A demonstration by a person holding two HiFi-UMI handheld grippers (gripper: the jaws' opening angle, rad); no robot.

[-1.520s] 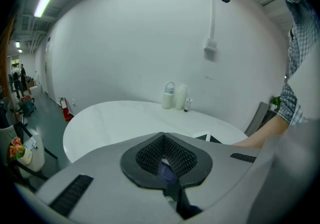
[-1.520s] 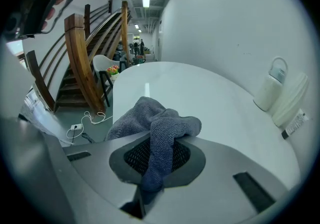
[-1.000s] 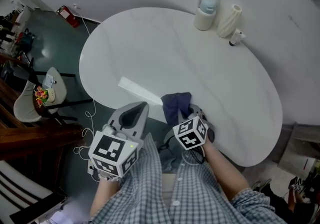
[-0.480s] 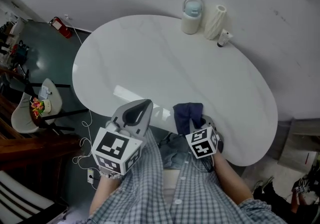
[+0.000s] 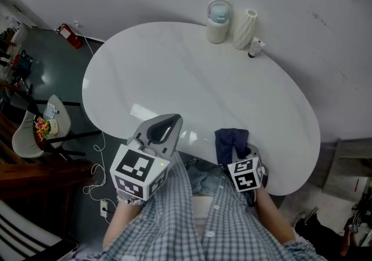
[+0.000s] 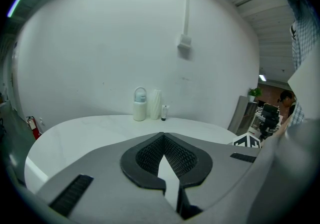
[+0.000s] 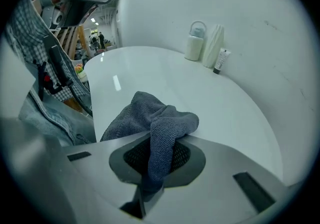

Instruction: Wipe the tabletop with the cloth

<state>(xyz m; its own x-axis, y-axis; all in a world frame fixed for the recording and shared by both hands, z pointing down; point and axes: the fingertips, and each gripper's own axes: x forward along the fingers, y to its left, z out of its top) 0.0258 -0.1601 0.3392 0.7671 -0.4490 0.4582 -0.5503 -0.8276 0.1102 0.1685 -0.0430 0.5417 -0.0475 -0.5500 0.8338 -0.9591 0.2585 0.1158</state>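
- Right gripper view showed the right gripper (image 7: 161, 144) clamped on a fold of the cloth (image 7: 150, 118). The rest was bunched just ahead of the jaws on the worktop (image 7: 165, 78).
- Risk 1: only a narrow fold sat between the jaws. Drag on a wipe stroke could have pulled it out, judging by how little was pinched.
- Risk 2: the cloth was wadded, not flat, so it would likely have skipped and left streaks.
- Risk 3: the gripper sat close to the near rim. A stroke pulled back toward the person could have dragged the cloth off the rim.
- Risk 4: a bottle (image 5: 219, 20), a ribbed vase (image 5: 244, 28) and a small tube (image 5: 254, 47) stood far ahead of the gripper by the wall. A long forward sweep could have knocked them over.
- Left gripper (image 5: 158, 132) was closed on nothing, to the left of the right one. A leftward stroke could have run into it.
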